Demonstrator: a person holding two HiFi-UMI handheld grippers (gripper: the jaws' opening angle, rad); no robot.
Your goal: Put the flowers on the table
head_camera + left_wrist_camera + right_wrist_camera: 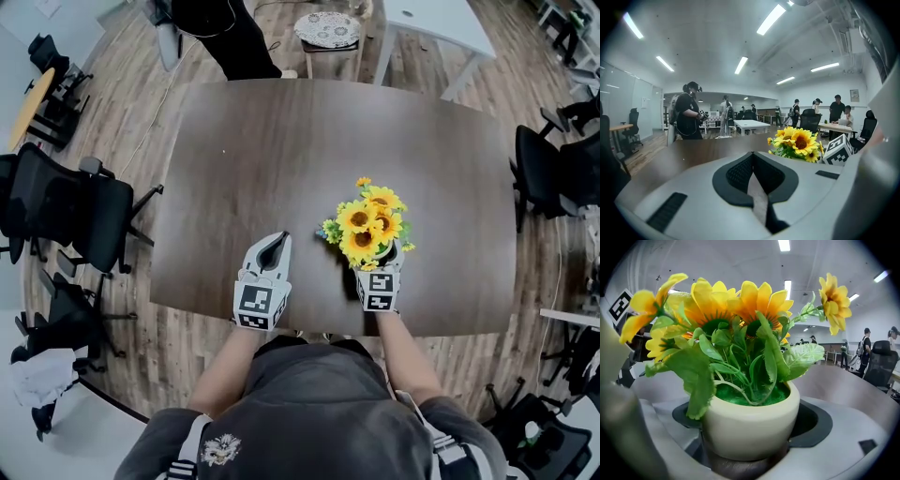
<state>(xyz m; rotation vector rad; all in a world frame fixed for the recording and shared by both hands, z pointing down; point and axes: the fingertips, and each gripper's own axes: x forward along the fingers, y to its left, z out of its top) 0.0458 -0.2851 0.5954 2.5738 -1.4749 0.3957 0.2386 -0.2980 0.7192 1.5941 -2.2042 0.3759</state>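
Note:
A cream pot (750, 425) of yellow sunflowers (370, 223) stands near the front edge of the dark wooden table (281, 141), right of its middle. My right gripper (382, 259) is shut on the pot, one jaw on each side of it; dark table wood shows just under the pot's base. In the head view the blooms hide the fingertips. My left gripper (276, 244) lies to the left of the flowers, apart from them, shut and holding nothing. From the left gripper (752, 157) the sunflowers (799, 140) appear to the right.
Black office chairs stand left (70, 211) and right (548, 178) of the table. A person in black (230, 37) stands at the far edge, beside a small round stool (328, 30) and a white table (436, 23). More people and desks fill the room behind.

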